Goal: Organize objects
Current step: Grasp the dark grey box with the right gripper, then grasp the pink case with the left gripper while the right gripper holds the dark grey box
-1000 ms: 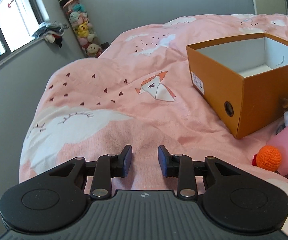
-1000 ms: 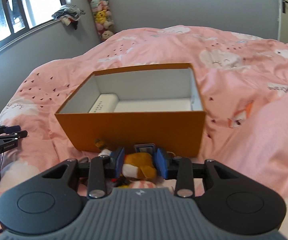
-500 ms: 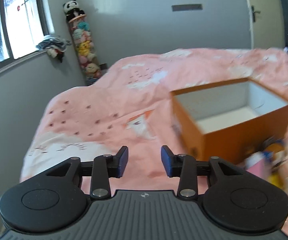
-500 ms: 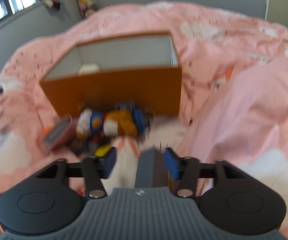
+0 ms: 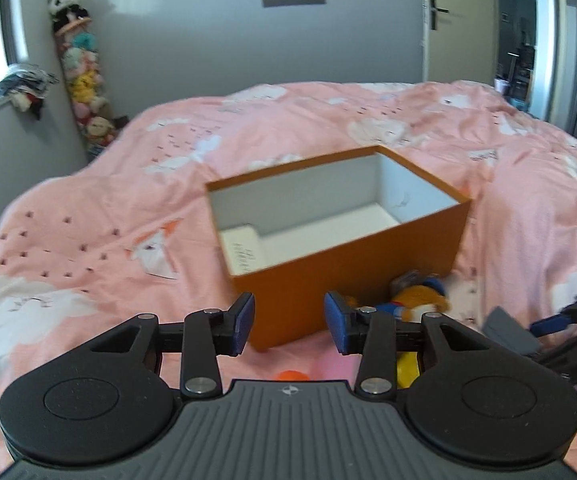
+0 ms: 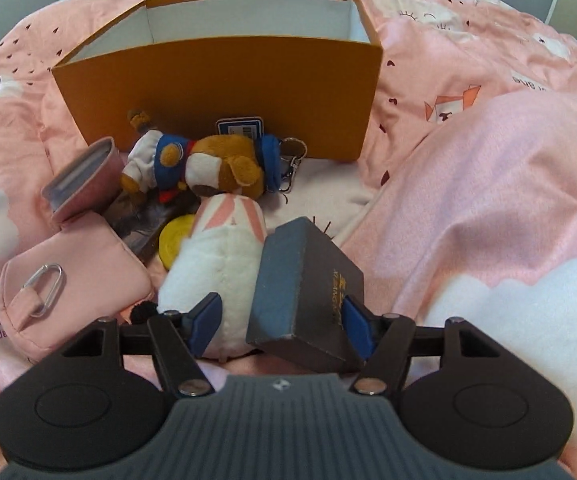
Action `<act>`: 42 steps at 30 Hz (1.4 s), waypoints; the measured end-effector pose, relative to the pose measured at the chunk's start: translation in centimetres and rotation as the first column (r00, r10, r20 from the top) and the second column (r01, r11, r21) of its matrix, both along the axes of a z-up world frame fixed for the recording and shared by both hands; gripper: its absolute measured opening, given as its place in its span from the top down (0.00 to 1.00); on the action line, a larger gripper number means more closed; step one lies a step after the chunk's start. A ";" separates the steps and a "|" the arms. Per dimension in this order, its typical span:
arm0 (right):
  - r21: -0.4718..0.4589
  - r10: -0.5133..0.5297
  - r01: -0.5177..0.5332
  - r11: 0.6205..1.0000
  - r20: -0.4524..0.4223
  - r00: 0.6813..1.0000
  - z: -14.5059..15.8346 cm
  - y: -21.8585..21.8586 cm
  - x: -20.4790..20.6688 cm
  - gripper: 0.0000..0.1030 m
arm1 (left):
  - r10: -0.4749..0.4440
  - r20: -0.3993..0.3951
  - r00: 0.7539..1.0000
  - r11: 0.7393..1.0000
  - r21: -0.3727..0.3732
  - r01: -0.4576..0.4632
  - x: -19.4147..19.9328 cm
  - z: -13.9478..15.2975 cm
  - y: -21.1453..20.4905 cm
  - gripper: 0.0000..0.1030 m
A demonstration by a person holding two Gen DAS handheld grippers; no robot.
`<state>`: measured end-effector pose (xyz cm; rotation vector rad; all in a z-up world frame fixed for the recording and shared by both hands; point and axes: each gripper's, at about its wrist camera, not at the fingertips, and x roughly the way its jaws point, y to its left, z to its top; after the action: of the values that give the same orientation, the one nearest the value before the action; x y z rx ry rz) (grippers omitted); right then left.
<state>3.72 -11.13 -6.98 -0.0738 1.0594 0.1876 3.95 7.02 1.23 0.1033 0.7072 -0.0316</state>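
Right gripper (image 6: 282, 326), jaws just closing, straddles a dark blue box (image 6: 308, 292) and part of a white plush (image 6: 216, 276); its left pad stands clear. At 12 o'clock lie a bear plush (image 6: 208, 164) and the orange box (image 6: 224, 88); a pink pouch (image 6: 72, 284) at 9. Left gripper (image 5: 289, 324) hangs half-open, empty, before that box, which holds a white packet (image 5: 244, 252).

Orange box (image 5: 352, 264) open – toys (image 6: 208, 168) heaped beside it.

Left wrist view high, right close, both facing orange box (image 5: 352, 256)
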 end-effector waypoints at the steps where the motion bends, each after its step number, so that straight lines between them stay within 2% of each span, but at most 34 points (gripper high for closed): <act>1: 0.001 -0.010 0.010 1.000 -0.006 1.000 0.0 -0.2 0.0 0.45 | -0.011 -0.015 1.000 1.000 -0.012 0.011 0.1 0.0 -0.3 0.53; 2: 0.001 -0.019 0.019 1.000 -0.012 1.000 -0.1 -0.4 0.1 0.49 | -0.024 -0.031 0.999 0.999 -0.022 0.023 0.2 -0.1 -0.6 0.53; 4: 0.015 -0.038 0.038 0.999 -0.021 0.999 -0.1 -1.0 0.1 0.50 | -0.051 -0.071 0.996 0.998 -0.031 0.048 0.2 -0.4 -1.3 0.53; 7: 0.028 -0.061 0.061 0.998 -0.009 0.998 0.4 -1.7 -0.2 0.56 | -0.075 -0.167 0.983 0.997 -0.045 0.068 0.1 -1.1 -2.3 0.53; 12: 0.022 -0.091 0.091 0.996 0.031 0.995 1.2 -2.9 -0.7 0.63 | -0.041 -0.307 0.951 0.989 -0.146 -0.005 -0.7 -2.9 -1.5 0.50; 17: 0.039 -0.108 0.106 0.994 0.033 0.994 1.2 -3.7 -0.9 0.64 | -0.021 -0.388 0.922 0.970 -0.233 -0.076 -1.3 -4.5 -0.6 0.48; 19: 0.037 -0.111 0.110 0.993 0.041 0.993 1.2 -3.8 -1.0 0.65 | -0.014 -0.383 0.924 0.968 -0.236 -0.083 -1.2 -4.6 -0.6 0.48; 24: 0.066 -0.121 0.116 0.991 0.065 0.991 1.9 -4.3 -1.3 0.65 | -0.004 -0.350 0.937 0.990 -0.135 -0.047 -0.7 -4.5 -1.9 0.48; 29: 0.203 -0.102 0.075 0.976 0.128 0.986 3.9 -4.7 -1.5 0.65 | -0.070 -0.333 0.940 0.992 -0.119 0.031 0.0 -4.5 -3.3 0.48; 33: 0.276 -0.094 0.059 0.959 0.117 0.989 4.0 -4.6 -1.0 0.65 | -0.044 -0.321 0.946 0.995 -0.095 0.014 0.8 -4.8 -3.5 0.48; 35: 0.262 -0.098 0.063 0.963 0.122 0.988 3.8 -4.3 -0.9 0.65 | -0.025 -0.305 0.952 0.997 -0.075 0.002 0.9 -4.8 -3.4 0.48; 38: 0.173 -0.120 0.095 0.980 0.144 0.982 3.2 -4.1 -0.5 0.65 | -0.026 -0.300 0.954 0.998 -0.064 0.007 1.1 -5.1 -3.4 0.48; 42: 0.204 -0.145 0.131 0.970 0.059 0.988 1.5 -5.1 0.7 0.65 | -0.038 -0.300 0.953 0.998 -0.061 0.020 1.4 -5.6 -3.3 0.48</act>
<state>4.39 -16.26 -5.45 0.1727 0.9638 0.1628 5.32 3.73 -4.37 0.0543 1.0092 -0.0972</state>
